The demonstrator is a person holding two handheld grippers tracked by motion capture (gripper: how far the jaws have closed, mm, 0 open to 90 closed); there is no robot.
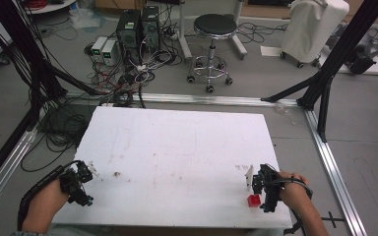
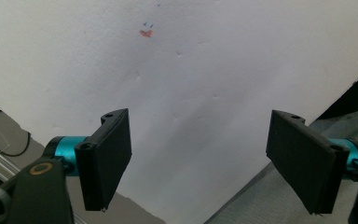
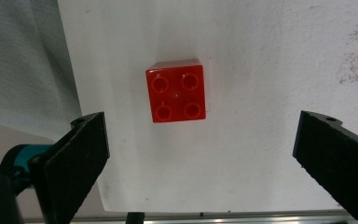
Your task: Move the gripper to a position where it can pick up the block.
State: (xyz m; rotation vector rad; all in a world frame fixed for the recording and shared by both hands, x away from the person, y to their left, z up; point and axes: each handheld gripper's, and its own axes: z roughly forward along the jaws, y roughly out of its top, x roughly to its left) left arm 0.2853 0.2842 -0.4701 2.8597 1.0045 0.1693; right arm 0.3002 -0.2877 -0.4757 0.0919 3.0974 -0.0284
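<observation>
A small red brick [image 1: 254,200] with four studs lies on the white board [image 1: 177,147] near its front right corner. My right gripper [image 1: 262,189] hovers just right of and above it, jaws wide open. In the right gripper view the red brick [image 3: 176,91] sits ahead of the gap between the two black pads [image 3: 79,154], touching neither. My left gripper [image 1: 81,183] is at the board's front left corner, held in a hand. Its black pads [image 2: 107,156] stand far apart over bare white board [image 2: 191,70], with nothing between them.
Small brown and orange marks [image 1: 116,174] dot the board. Grey floor and aluminium frame rails [image 1: 334,172] run beside the board. Beyond its far edge stand a black stool [image 1: 214,29], computer towers [image 1: 138,29] and tangled cables [image 1: 113,83].
</observation>
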